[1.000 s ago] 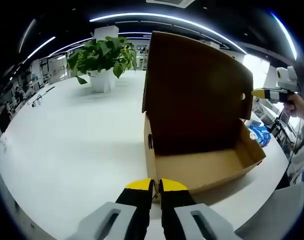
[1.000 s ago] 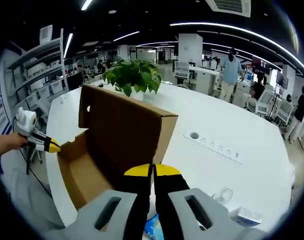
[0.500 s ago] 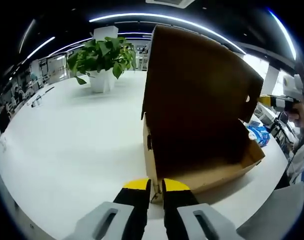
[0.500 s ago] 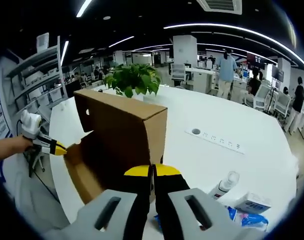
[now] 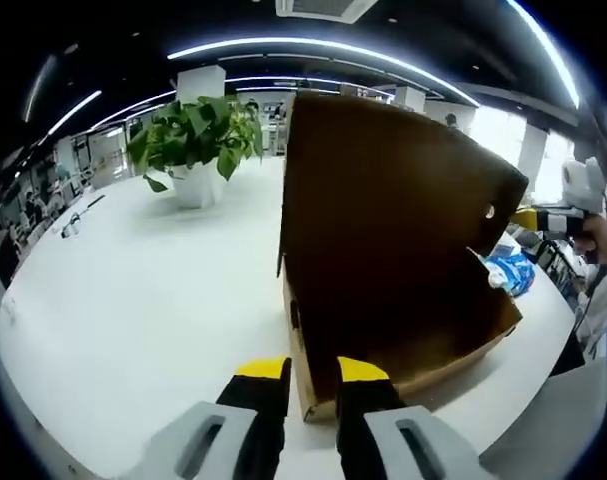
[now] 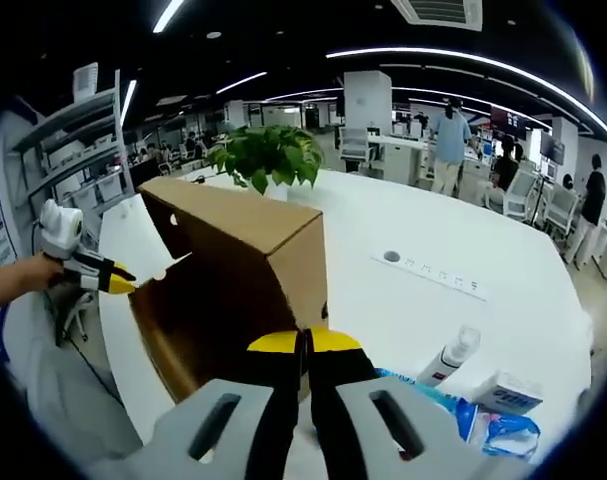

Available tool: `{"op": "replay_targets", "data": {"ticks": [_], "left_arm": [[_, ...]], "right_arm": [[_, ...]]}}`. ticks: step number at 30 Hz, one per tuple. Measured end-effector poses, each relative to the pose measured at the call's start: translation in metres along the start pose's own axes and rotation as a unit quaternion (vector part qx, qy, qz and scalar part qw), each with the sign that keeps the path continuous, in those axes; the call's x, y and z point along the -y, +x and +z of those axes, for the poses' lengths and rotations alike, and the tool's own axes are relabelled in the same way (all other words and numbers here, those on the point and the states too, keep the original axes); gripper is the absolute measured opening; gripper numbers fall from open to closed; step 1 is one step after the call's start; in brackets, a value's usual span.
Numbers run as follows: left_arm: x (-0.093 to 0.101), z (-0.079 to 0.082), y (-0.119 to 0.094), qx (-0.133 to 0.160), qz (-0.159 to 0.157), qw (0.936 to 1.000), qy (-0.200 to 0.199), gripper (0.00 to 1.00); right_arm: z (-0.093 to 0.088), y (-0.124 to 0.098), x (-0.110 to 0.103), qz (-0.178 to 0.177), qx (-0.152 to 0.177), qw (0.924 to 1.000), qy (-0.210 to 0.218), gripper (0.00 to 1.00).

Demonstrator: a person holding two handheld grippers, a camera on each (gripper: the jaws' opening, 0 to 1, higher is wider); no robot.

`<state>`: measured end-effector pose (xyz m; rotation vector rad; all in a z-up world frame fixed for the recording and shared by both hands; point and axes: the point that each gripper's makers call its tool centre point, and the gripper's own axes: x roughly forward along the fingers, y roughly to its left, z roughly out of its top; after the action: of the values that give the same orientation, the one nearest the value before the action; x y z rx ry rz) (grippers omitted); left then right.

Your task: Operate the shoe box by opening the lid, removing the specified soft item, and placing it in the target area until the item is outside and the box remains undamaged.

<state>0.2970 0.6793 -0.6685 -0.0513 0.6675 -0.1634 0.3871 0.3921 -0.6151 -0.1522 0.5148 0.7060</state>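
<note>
A brown cardboard shoe box (image 5: 403, 340) stands on the white table (image 5: 133, 290). Its lid (image 5: 383, 200) leans forward over the box and shades the inside, so the contents are hidden. My left gripper (image 5: 312, 372) sits at the box's near corner with its jaws apart, the corner in the gap between them. From the right gripper view the box (image 6: 213, 320) is at lower left, its lid (image 6: 243, 215) slanting over it. My right gripper (image 6: 304, 343) is shut at the lid's corner flap. The left gripper (image 6: 113, 282) touches the box's far corner.
A potted plant (image 5: 195, 125) stands at the table's far side. A blue soft packet (image 6: 463, 415), a white bottle (image 6: 451, 357) and a small white box (image 6: 503, 395) lie beside the shoe box. A socket strip (image 6: 433, 282) is set in the table. People stand in the office behind.
The lid has tilted further down over the box, darkening the inside. My left jaws have spread apart around the box corner. The right view has dropped and moved nearer the lid.
</note>
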Motion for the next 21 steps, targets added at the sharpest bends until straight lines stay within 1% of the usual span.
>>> {"op": "replay_targets", "data": {"ticks": [1, 2, 5, 7, 11, 16, 21], "left_arm": [[-0.001, 0.006, -0.002, 0.006, 0.0, 1.0, 0.0, 0.19], [-0.002, 0.007, -0.002, 0.008, 0.0, 1.0, 0.001, 0.19], [-0.005, 0.024, -0.008, 0.027, 0.004, 0.9996, 0.006, 0.2], [-0.005, 0.033, -0.011, 0.037, 0.003, 0.9993, 0.009, 0.2], [-0.004, 0.051, -0.016, 0.057, 0.003, 0.9981, 0.025, 0.2], [-0.001, 0.07, -0.023, 0.077, -0.003, 0.9961, 0.043, 0.21], [0.003, 0.078, -0.024, 0.086, -0.013, 0.9947, 0.055, 0.21]], "right_arm": [[0.0, 0.0, 0.0, 0.0, 0.0, 1.0, -0.001, 0.0], [-0.001, -0.001, -0.001, 0.0, 0.0, 1.0, -0.002, 0.0], [-0.005, -0.002, -0.004, -0.001, -0.004, 0.9999, -0.01, 0.0], [-0.008, -0.003, -0.005, -0.001, -0.009, 0.9997, -0.025, 0.0], [-0.012, -0.004, -0.008, 0.0, -0.014, 0.9992, -0.037, 0.0], [-0.016, -0.005, -0.01, 0.001, -0.016, 0.9993, -0.035, 0.01], [-0.02, -0.006, -0.011, 0.003, -0.018, 0.9991, -0.037, 0.01]]}}
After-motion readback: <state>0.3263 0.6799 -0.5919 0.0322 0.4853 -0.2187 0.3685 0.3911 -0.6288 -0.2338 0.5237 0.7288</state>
